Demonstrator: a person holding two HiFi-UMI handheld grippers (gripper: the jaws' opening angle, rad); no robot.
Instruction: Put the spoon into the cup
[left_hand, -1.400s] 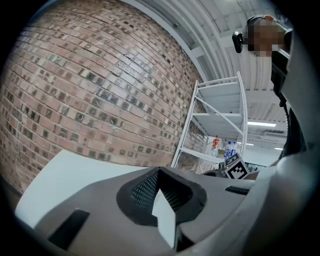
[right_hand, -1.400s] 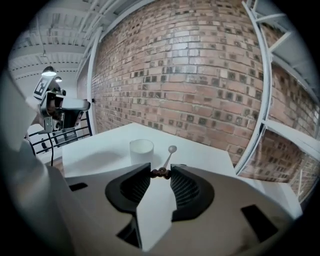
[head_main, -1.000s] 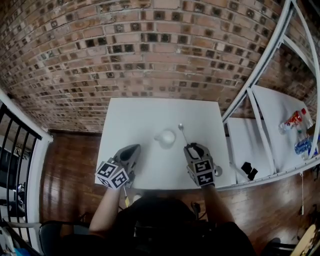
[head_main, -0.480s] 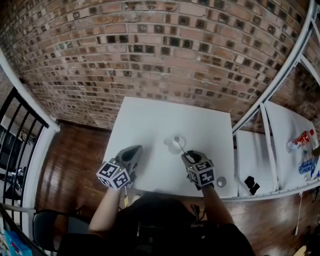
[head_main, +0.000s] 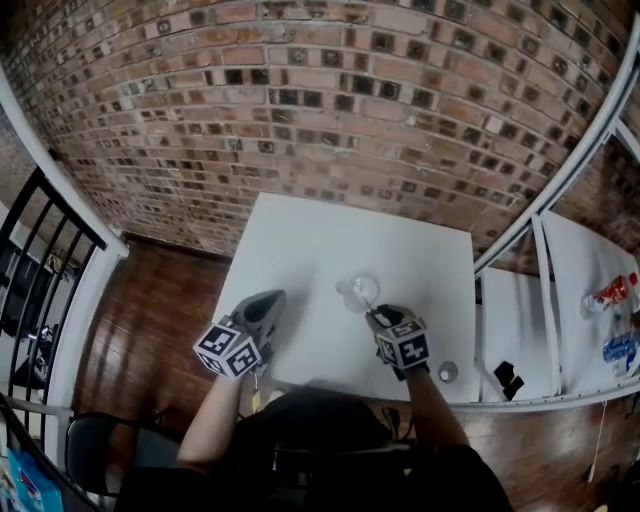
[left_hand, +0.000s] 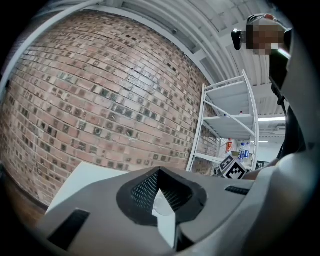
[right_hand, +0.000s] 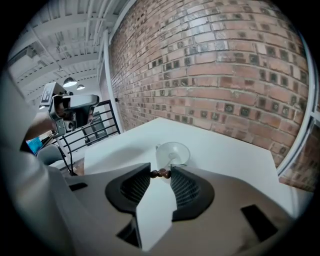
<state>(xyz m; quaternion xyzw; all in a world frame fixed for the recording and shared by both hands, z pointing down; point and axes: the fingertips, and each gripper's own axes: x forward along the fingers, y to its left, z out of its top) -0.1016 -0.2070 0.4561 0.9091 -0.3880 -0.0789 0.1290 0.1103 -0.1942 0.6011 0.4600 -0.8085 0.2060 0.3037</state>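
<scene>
A clear glass cup (head_main: 362, 291) stands mid-table on the white table (head_main: 300, 240). My right gripper (head_main: 379, 317) is just in front of it, tilted down and shut on the brown end of the spoon (head_main: 370, 302). In the right gripper view the spoon handle (right_hand: 161, 173) sits pinched between the jaw tips (right_hand: 161, 174). The rest of the spoon reaches into the cup (right_hand: 172, 152). My left gripper (head_main: 268, 304) hovers level over the table's left part, apart from the cup. Its jaws (left_hand: 159, 172) meet at the tips with nothing between them.
A small round metal piece (head_main: 447, 371) lies near the table's right front corner. A white shelf frame (head_main: 545, 270) stands to the right, with bottles (head_main: 612, 296) and a black item (head_main: 508, 377). A brick wall is behind and a black railing (head_main: 40, 250) is on the left.
My right gripper has come down and forward with the spoon. Its tip was beside the cup and is now inside it. The left gripper has hardly moved.
</scene>
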